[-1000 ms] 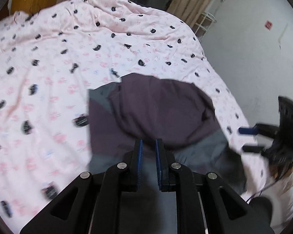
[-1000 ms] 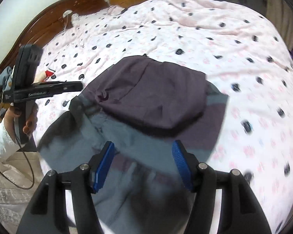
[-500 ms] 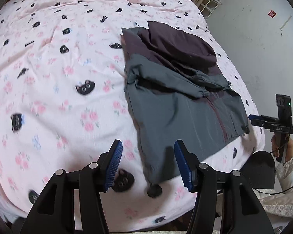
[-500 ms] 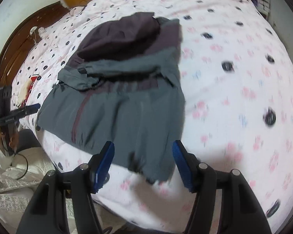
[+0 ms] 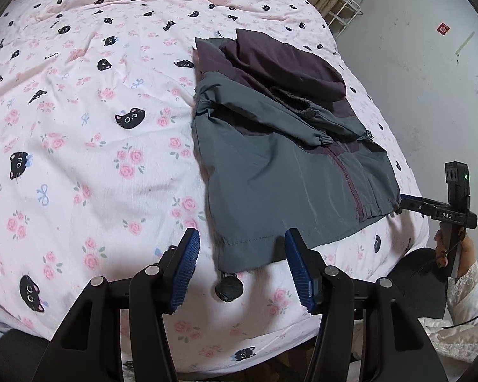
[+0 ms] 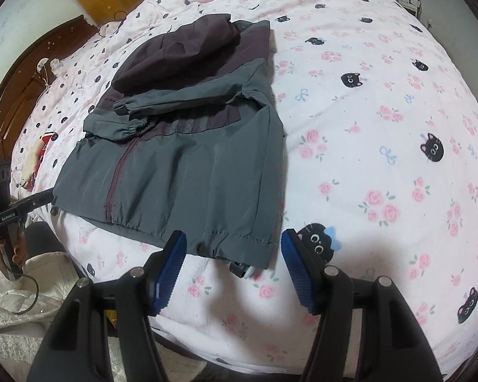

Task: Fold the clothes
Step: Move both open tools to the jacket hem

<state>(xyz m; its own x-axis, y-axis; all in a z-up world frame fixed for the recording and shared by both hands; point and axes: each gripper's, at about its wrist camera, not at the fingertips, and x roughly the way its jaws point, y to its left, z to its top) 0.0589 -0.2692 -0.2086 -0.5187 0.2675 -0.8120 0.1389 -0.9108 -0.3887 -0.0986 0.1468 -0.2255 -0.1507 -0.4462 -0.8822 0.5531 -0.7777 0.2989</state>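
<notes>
My bed (image 5: pixel 79 133) fills both views, its pink cat-print sheet bare from 9 to 12 o'clock of the jacket (image 5: pixel 271 159), so there is plenty of open room there; the mattress edge drops off just behind my fingers. The jacket lies flat near that edge, sleeves (image 6: pixel 162 102) crossed over the chest and hood (image 6: pixel 181 51) laid down, so I judge the side folds done and the hem-to-collar fold still left. My left gripper (image 5: pixel 242 270) and right gripper (image 6: pixel 232 273) both stand released, empty, each straddling a hem corner
</notes>
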